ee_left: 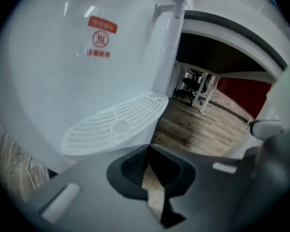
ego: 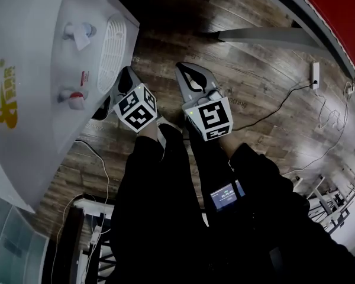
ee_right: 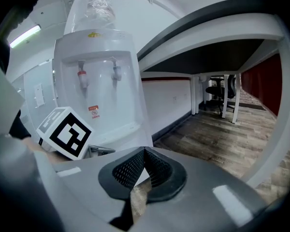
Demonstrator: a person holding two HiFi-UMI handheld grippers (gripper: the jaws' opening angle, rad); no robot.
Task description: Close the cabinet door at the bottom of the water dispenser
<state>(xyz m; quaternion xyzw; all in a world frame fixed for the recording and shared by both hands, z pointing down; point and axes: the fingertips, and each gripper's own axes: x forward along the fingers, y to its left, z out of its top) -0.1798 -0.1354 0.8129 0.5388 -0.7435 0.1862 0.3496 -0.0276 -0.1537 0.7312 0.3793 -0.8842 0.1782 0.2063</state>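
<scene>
The white water dispenser stands at the left, with a blue tap, a red tap and a slotted drip tray. Its bottom cabinet door does not show clearly in any view. My left gripper is shut and empty, its tip just right of the tray. In the left gripper view the tray lies right above the closed jaws of that gripper. My right gripper is shut and empty over the wood floor, beside the left one. The right gripper view shows the dispenser beyond that gripper.
A white table frame and a red wall panel run along the top right. Cables and a power strip lie on the wood floor. Under the long table stands an office chair.
</scene>
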